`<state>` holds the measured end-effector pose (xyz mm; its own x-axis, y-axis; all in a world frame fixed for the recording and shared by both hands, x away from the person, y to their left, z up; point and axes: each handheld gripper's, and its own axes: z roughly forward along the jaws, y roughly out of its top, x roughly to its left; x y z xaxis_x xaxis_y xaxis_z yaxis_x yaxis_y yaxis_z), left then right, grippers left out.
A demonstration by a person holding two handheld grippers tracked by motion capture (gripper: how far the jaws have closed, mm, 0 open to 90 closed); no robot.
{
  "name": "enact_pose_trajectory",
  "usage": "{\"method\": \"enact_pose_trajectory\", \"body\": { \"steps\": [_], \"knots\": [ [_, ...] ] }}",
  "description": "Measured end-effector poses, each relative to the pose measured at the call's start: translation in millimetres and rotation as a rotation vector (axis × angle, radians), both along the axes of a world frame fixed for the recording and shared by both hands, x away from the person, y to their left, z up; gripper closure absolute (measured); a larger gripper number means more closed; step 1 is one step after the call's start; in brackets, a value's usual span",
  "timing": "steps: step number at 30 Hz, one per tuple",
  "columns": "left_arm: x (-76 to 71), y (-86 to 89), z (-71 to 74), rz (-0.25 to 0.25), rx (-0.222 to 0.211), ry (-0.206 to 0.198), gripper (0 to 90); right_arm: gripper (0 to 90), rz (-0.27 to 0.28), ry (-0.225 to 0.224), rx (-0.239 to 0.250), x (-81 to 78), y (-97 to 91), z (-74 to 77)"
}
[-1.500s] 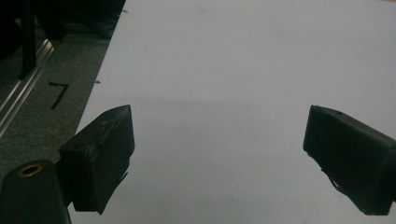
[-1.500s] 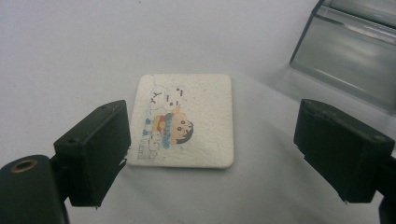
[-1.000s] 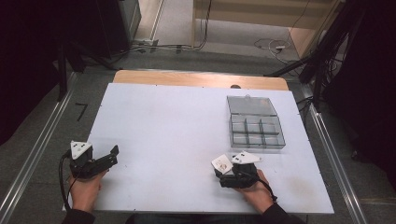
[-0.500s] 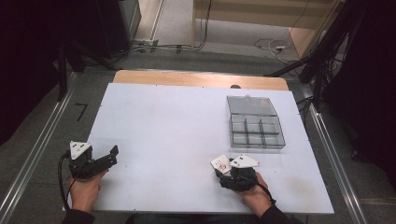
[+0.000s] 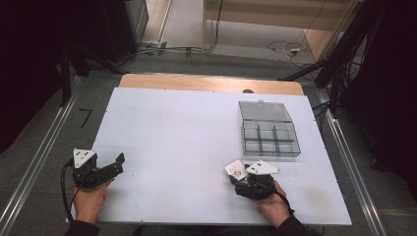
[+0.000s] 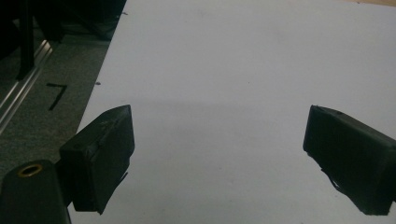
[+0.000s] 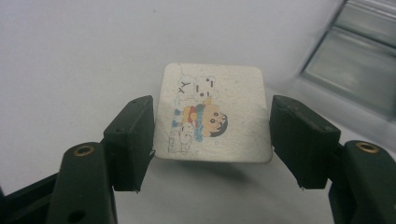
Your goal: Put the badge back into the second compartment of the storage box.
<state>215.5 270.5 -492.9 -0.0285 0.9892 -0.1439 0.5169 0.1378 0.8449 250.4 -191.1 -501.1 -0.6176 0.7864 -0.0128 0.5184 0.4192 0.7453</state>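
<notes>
Near the tabletop's [image 5: 196, 142] front edge, toward its right corner, the right gripper [image 7: 212, 135] clamps a small square white tile printed with a cartoon figure [image 7: 212, 114] by its two side edges, lifted just off the surface. Toward the front left corner, the left gripper [image 6: 217, 149] rests with its jaws spread wide on bare white surface. Farther back, by the right edge, a clear plastic compartment box [image 5: 270, 135] sits with its lid open; whether its compartments contain anything I cannot tell.
</notes>
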Motion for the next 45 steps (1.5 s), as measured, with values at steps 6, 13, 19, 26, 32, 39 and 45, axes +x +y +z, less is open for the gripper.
{"method": "enact_pose_trajectory", "body": {
  "steps": [6, 13, 19, 26, 32, 39, 45],
  "knots": [
    [0.1, -0.3, 0.0, -0.002, 0.002, 0.001, 9.2, 31.2, -0.022, 0.005, 0.033, 3.5, -10.3, 8.7],
    [0.3, -0.4, -0.1, -0.003, 0.003, 0.001, 9.2, 31.2, -0.02, 0.009, 0.037, 5.6, -14.3, 12.9],
    [0.2, 0.0, -0.1, -0.003, 0.001, 0.002, 9.2, 31.2, -0.019, 0.006, 0.041, 6.8, -15.4, 16.8],
    [0.6, -0.6, -0.6, -0.002, 0.0, 0.002, 9.2, 31.3, -0.043, -0.019, 0.057, 10.9, -23.4, 24.8],
    [0.6, -0.9, -0.6, -0.003, 0.0, 0.003, 9.2, 31.2, -0.061, -0.019, 0.066, 16.0, -29.6, 28.5],
    [0.9, -1.3, -0.9, -0.001, -0.001, 0.003, 9.2, 31.2, -0.082, -0.024, 0.073, 21.7, -35.0, 32.1],
    [0.8, -1.2, -0.9, -0.002, -0.001, 0.003, 9.2, 31.2, -0.096, -0.028, 0.082, 25.2, -40.2, 35.7]
  ]
}}
